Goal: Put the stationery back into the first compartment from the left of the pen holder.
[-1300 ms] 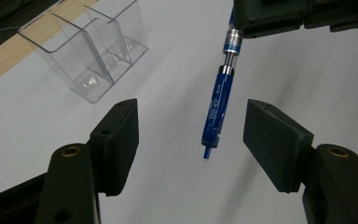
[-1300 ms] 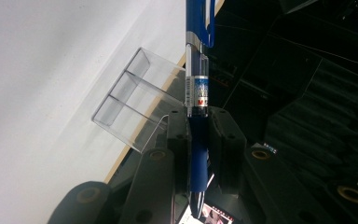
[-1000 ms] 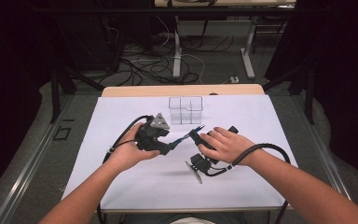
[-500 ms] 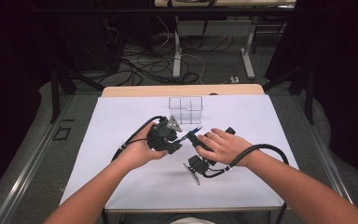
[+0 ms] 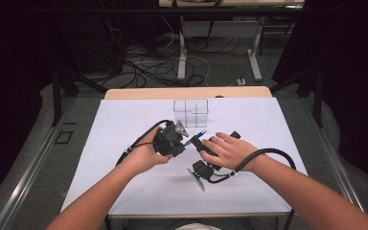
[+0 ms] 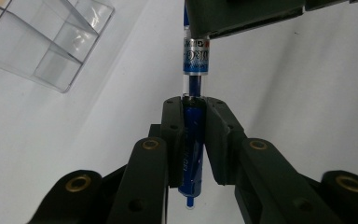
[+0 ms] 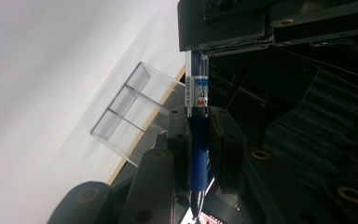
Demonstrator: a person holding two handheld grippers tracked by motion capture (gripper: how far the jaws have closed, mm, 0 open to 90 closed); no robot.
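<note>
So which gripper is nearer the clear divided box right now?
Left. The left gripper sits just in front of the clear box; the right gripper, gripping the same blue pen, is slightly farther back.

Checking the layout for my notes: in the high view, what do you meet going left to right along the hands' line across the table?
Left gripper, shut on the blue plastic pen → that pen, bridging the two → right gripper, shut on its other end → black cable looping off the right wrist.
</note>
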